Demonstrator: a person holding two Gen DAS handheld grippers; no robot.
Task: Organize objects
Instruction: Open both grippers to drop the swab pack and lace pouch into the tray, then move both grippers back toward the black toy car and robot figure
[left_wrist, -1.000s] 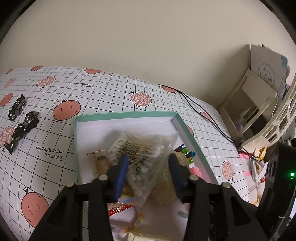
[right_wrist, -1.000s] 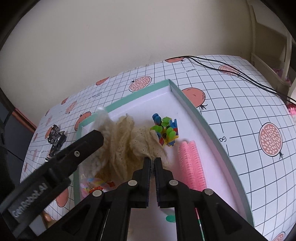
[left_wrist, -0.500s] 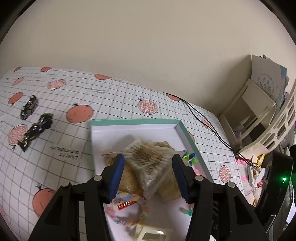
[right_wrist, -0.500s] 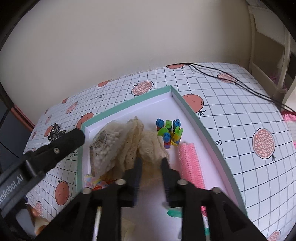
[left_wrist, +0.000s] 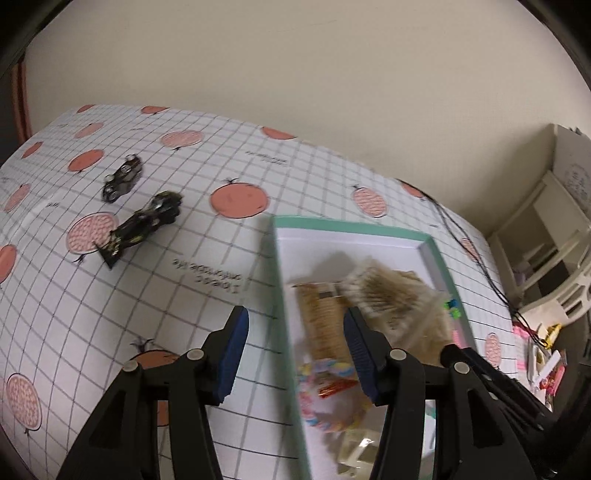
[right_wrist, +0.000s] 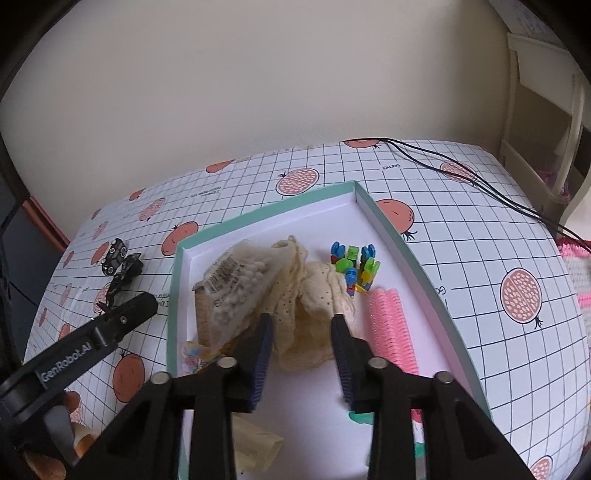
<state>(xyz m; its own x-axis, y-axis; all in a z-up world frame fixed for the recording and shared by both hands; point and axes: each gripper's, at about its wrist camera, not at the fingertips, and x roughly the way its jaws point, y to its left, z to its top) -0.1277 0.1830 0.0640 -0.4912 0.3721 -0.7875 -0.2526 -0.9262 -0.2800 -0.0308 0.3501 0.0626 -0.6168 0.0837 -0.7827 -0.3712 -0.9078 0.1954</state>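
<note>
A shallow box with a teal rim (right_wrist: 406, 254) (left_wrist: 347, 223) lies on the tablecloth. Inside it are a bag of cotton swabs (right_wrist: 236, 288) (left_wrist: 388, 299), cream lace cloth (right_wrist: 314, 302), small coloured pegs (right_wrist: 354, 269), pink rollers (right_wrist: 388, 325) and a pastel braided band (left_wrist: 325, 398). My right gripper (right_wrist: 303, 325) hangs open above the lace cloth, holding nothing. My left gripper (left_wrist: 295, 325) is open over the box's left rim and holds nothing. Two black toy cars (left_wrist: 144, 221) (right_wrist: 118, 262) lie on the tablecloth left of the box.
The table wears a white grid cloth with red fruit prints (right_wrist: 480, 258). Black cables (right_wrist: 461, 173) cross its far right corner. A cream shelf unit (left_wrist: 546, 236) and clutter stand to the right. A wall runs behind the table.
My left gripper let go of the swab bag, which now lies in the box, and swung left. My right gripper opened and drew back from the lace cloth.
</note>
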